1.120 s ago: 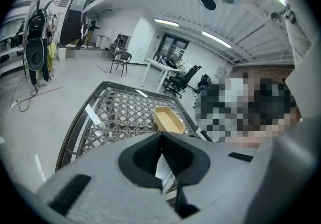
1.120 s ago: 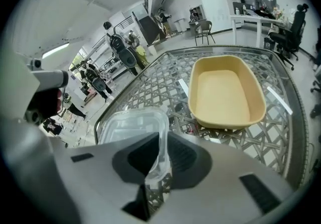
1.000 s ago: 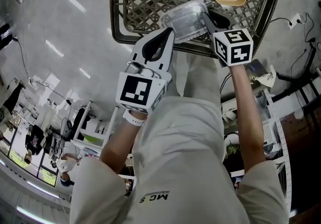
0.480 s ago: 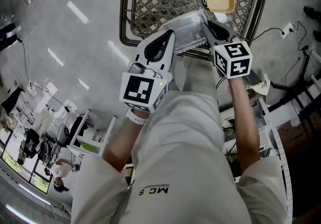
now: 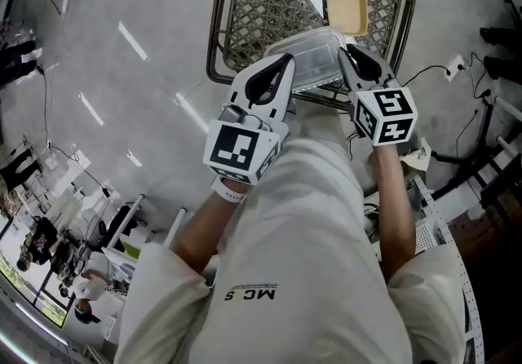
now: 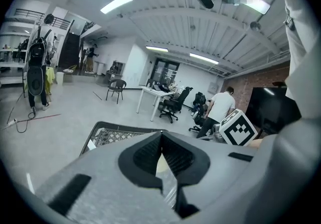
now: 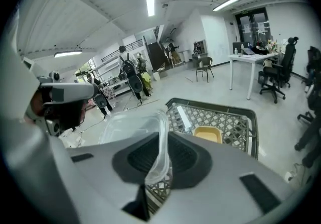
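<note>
The clear plastic container [image 5: 314, 51] was held in the air over the near edge of the lattice table [image 5: 218, 36], pinched at opposite sides. The left gripper [image 5: 282, 68] was closed on its thin left wall, and the right gripper [image 5: 349, 57] was closed on its right rim. The flimsy wall could be buckled, or pulled out of one pair of jaws, if the grippers were drawn apart or tilted unevenly. The container could then be dropped past the table's near edge, or onto the yellow tray [image 5: 346, 7] near the far right corner.

Bright ceiling strip lights; fisheye bending and dark vignetted edges.
</note>
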`<state>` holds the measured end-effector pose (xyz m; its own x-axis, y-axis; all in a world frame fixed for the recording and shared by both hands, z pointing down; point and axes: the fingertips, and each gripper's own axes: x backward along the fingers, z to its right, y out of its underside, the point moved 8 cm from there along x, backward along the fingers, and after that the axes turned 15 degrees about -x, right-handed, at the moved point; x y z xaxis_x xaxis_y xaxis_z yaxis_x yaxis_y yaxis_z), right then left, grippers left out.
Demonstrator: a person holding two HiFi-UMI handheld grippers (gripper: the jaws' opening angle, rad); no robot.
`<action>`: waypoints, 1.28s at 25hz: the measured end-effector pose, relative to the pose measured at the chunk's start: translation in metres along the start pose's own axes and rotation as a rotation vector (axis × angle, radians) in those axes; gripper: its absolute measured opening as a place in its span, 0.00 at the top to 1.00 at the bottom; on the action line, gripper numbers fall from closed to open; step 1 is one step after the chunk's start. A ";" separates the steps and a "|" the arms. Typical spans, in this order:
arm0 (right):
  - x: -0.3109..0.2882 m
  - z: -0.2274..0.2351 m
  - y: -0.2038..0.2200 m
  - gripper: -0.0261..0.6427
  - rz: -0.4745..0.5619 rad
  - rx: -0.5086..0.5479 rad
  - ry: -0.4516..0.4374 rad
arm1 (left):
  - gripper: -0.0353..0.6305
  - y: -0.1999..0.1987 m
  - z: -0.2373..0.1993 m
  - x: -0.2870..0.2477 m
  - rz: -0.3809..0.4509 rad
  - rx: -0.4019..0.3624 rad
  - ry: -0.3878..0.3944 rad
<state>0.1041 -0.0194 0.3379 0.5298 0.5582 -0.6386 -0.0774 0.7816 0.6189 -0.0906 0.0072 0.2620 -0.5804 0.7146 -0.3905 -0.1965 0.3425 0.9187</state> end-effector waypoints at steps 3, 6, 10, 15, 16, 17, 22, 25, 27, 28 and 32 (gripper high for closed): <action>0.018 -0.002 -0.022 0.86 0.081 0.010 0.025 | 0.91 -0.016 -0.001 0.003 0.035 -0.015 -0.008; 0.036 0.000 -0.037 0.86 0.161 0.003 0.051 | 0.91 -0.030 0.002 0.005 0.072 -0.032 -0.015; 0.065 -0.003 -0.056 0.86 0.274 0.011 0.089 | 0.91 -0.053 0.006 0.013 0.135 -0.064 -0.019; 0.099 -0.015 -0.077 0.86 0.416 0.023 0.129 | 0.91 -0.082 0.002 0.026 0.209 -0.117 -0.040; 0.105 -0.016 -0.081 0.86 0.439 0.025 0.133 | 0.91 -0.086 0.001 0.028 0.220 -0.120 -0.047; 0.112 -0.018 -0.083 0.86 0.462 0.027 0.135 | 0.91 -0.090 0.001 0.029 0.231 -0.121 -0.054; 0.143 -0.024 -0.090 0.86 0.569 0.065 0.155 | 0.91 -0.100 -0.001 0.034 0.270 -0.125 -0.079; 0.157 -0.028 -0.088 0.86 0.611 0.082 0.158 | 0.91 -0.103 0.002 0.037 0.279 -0.127 -0.087; 0.165 -0.027 -0.086 0.86 0.636 0.079 0.156 | 0.91 -0.104 0.005 0.037 0.282 -0.129 -0.091; 0.167 -0.027 -0.085 0.86 0.649 0.076 0.157 | 0.91 -0.105 0.006 0.037 0.284 -0.130 -0.093; 0.168 -0.030 -0.082 0.86 0.670 0.062 0.164 | 0.91 -0.103 0.002 0.040 0.281 -0.124 -0.099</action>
<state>0.1746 0.0188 0.1662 0.2499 0.9538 -0.1670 -0.2928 0.2388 0.9259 -0.0919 0.0009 0.1514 -0.5474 0.8285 -0.1183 -0.1374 0.0504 0.9892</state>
